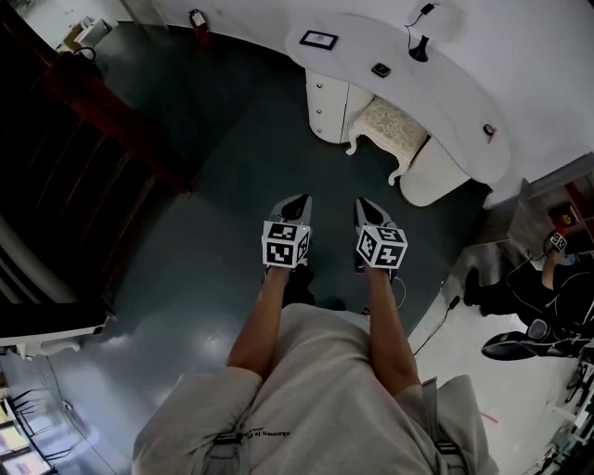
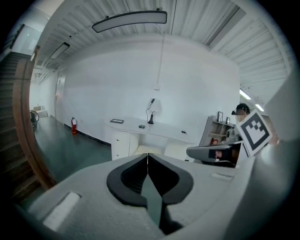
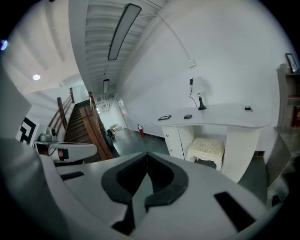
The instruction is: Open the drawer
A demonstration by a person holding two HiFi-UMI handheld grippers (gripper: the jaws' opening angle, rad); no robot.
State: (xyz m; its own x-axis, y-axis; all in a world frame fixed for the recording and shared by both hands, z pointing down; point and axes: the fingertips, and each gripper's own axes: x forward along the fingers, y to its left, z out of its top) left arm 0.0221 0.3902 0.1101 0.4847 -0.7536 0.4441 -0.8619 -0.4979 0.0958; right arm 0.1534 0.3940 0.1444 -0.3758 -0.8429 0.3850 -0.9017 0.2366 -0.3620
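Note:
A white curved desk (image 1: pixel 464 102) stands against the far wall. Its drawer unit (image 1: pixel 325 109) with small knobs is at the left end, also in the left gripper view (image 2: pixel 120 142) and the right gripper view (image 3: pixel 176 139). Both grippers hang side by side over the dark green floor, well short of the desk and pointing toward it. My left gripper (image 1: pixel 297 206) is shut with nothing in it; its jaws meet in its own view (image 2: pixel 147 155). My right gripper (image 1: pixel 366 208) is also shut and empty (image 3: pixel 146 155).
A cream stool (image 1: pixel 394 130) sits under the desk. On the desktop are a framed picture (image 1: pixel 318 40), a small dark item (image 1: pixel 381 70) and a black stand (image 1: pixel 419 48). A wooden staircase (image 1: pixel 83 139) is at the left, a fire extinguisher (image 1: pixel 197 20) by the wall, a seated person (image 1: pixel 548 297) at the right.

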